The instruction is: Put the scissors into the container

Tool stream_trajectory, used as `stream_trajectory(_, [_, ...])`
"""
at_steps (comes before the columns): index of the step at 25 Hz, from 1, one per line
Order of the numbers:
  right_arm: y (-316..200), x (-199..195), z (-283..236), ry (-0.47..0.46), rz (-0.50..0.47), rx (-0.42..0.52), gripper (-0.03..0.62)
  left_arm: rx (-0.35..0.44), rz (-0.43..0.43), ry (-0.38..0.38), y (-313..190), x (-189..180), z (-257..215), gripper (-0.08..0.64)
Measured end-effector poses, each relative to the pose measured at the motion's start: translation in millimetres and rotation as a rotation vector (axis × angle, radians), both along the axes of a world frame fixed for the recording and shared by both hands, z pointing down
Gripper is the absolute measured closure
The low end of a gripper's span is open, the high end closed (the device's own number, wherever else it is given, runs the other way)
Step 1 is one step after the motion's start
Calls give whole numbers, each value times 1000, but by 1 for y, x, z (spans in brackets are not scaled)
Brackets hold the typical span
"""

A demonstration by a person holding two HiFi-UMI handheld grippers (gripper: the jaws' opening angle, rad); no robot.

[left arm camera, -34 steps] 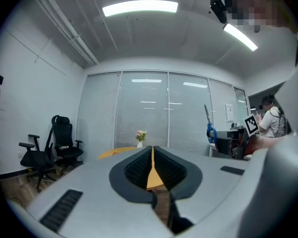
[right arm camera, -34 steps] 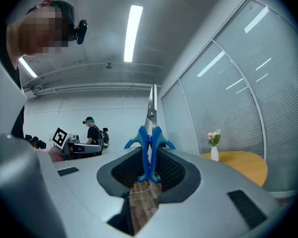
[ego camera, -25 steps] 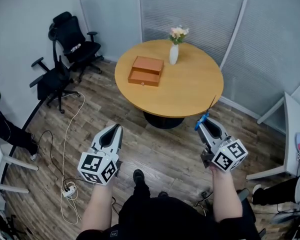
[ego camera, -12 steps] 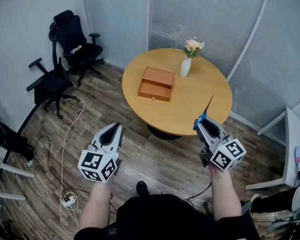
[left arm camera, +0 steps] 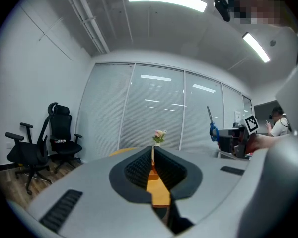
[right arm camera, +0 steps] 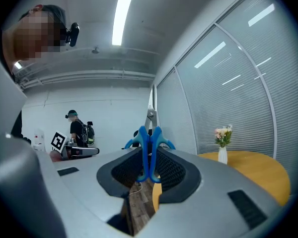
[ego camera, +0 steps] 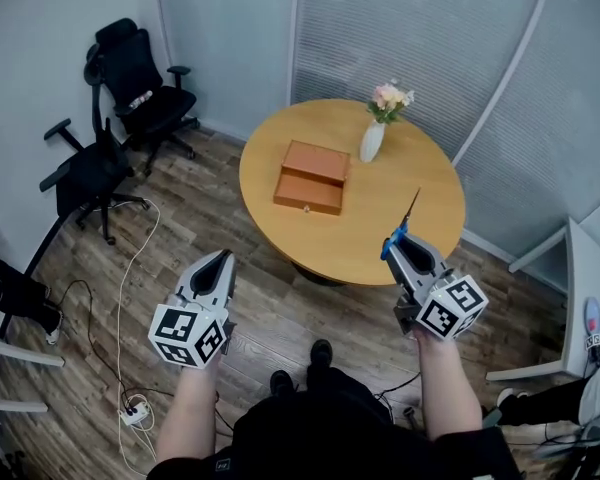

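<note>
Two black office chairs [ego camera: 115, 108] stand at the far left by the wall, and a white cable [ego camera: 125, 288] trails over the wooden floor [ego camera: 240, 228] beside them.

The left tool [ego camera: 223, 257] hangs over the floor, short of the round surface [ego camera: 420, 183] and pointing toward it. Its own view shows the jaws drawn almost together, with only a thin slit between the ribbed pads. Nothing is in that slit, and the surface shows through it.

The container [ego camera: 313, 176], an orange-brown wooden box with a small knob on its front, sits on the left half of the surface. A white vase [ego camera: 371, 141] of pink flowers stands just behind it to the right, near the far edge.

The right tool [ego camera: 392, 247] is held over the near right edge of the surface. Its jaws are clamped on the blue handles of the scissors [ego camera: 401, 228]. The right gripper view shows both handle loops pressed side by side between the pads. The blades are closed together and stick out past the tips, angled up and away from the person. The scissors are in the air, well apart from the container, which lies ahead and to the left of them.

A second person stands in the background of the right gripper view.
</note>
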State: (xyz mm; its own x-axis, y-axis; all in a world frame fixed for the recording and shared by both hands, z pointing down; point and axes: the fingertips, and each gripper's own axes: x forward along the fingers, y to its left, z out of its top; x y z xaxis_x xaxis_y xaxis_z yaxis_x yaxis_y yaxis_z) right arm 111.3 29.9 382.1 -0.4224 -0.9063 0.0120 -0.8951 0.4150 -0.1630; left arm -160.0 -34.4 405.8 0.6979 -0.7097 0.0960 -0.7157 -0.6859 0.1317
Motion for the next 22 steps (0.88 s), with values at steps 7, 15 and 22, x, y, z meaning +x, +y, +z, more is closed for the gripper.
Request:
stream_trajectory(7, [-68,48,24,-48,-5,-21,494,-46,4,-33,-60,52,21,535])
stream_trajectory(15, [-160,121,36,-90,-40,-25,494,-23,-24,-58,-139,126,6,535])
stream_trajectory(22, [-217,133,53,-86,-97,-61,494,-50,-51,-59,-182,149,18,535])
